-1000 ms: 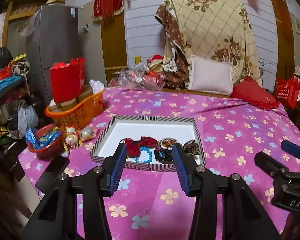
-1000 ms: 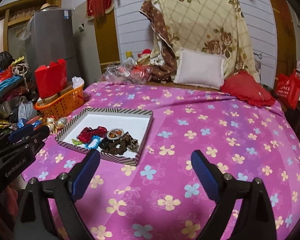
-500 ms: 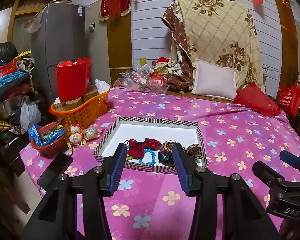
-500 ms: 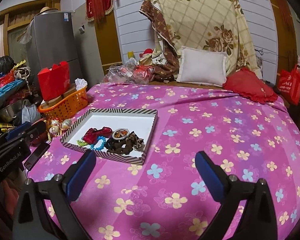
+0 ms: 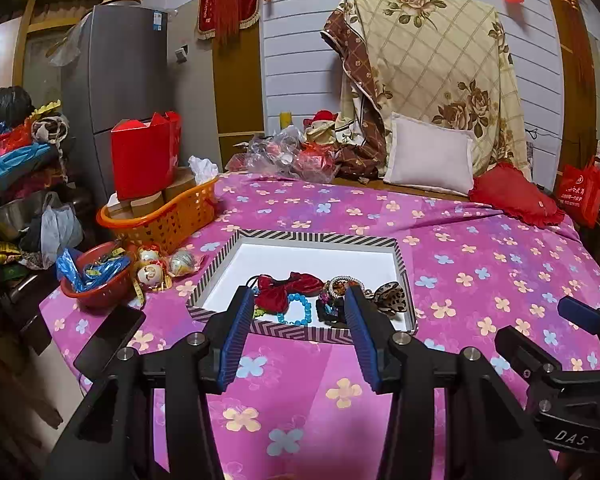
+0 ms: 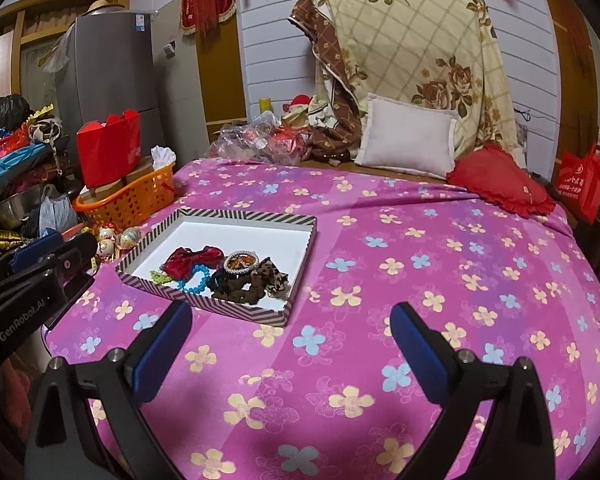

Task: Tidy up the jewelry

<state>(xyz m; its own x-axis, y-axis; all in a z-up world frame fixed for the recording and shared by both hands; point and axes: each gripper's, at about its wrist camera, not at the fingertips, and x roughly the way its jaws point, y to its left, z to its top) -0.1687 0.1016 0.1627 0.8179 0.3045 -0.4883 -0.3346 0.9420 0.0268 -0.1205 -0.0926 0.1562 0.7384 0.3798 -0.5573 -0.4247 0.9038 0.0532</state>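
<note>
both claws spread, empty: left claw [image 5: 296, 334] above striped tray [image 5: 296, 334]'s near rim [image 5: 284, 331], right claw [image 6: 290, 354] over bare worktop [image 6: 440, 264]; orange basket [image 5: 172, 216] near the tray's left edge.

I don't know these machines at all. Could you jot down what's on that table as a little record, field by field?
surface: table under a pink flowered cloth
tray: striped tray, white inside, on the left part of the table
in tray: red bow, blue bead bracelet, round beaded brooch, leopard hair tie, all bunched at the near end
beside tray: orange basket to its left
left gripper: open, empty, pointed at the tray
right gripper: open wide, empty, above bare cloth
</note>
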